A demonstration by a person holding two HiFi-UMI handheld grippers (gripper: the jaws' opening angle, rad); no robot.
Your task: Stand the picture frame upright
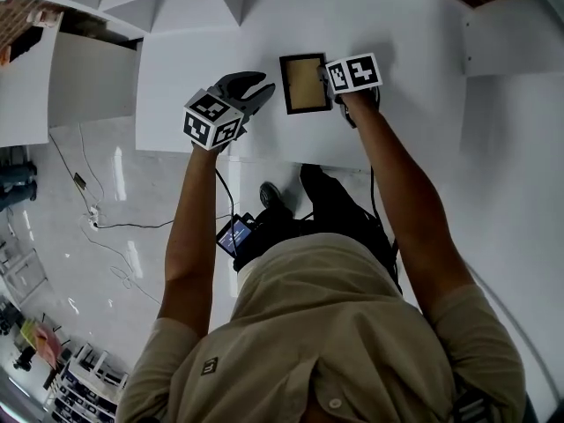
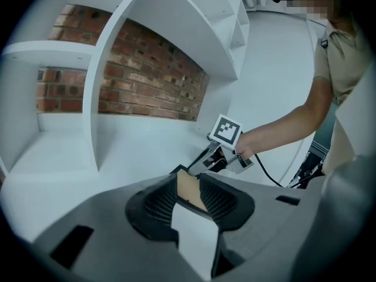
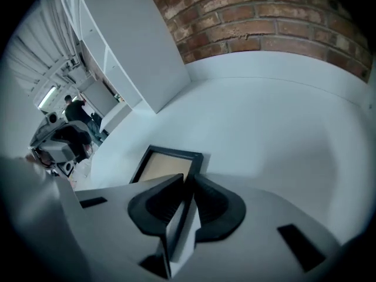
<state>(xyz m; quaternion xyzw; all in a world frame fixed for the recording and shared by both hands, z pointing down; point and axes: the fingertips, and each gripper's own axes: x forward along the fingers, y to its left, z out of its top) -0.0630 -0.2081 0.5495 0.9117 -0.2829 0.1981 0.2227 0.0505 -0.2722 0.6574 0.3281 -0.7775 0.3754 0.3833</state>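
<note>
A black picture frame [image 1: 304, 84] with a tan inside lies flat on the white table [image 1: 405, 42]. My right gripper [image 1: 330, 83] sits at the frame's right edge. In the right gripper view [image 3: 190, 178] its jaws stand narrow, with the frame's black border [image 3: 197, 160] running in between them, so it is shut on that edge. My left gripper [image 1: 263, 90] hovers just left of the frame, apart from it. The left gripper view shows it open [image 2: 189, 178], with the frame [image 2: 188, 192] seen through the gap and the right gripper [image 2: 198, 165] beyond.
White shelf dividers [image 2: 170, 46] and a brick wall [image 3: 264, 16] stand behind the table. The table's near edge [image 1: 291, 159] runs by the person's legs. Cables [image 1: 106, 227] lie on the floor at the left. A low white unit [image 1: 88, 77] stands left of the table.
</note>
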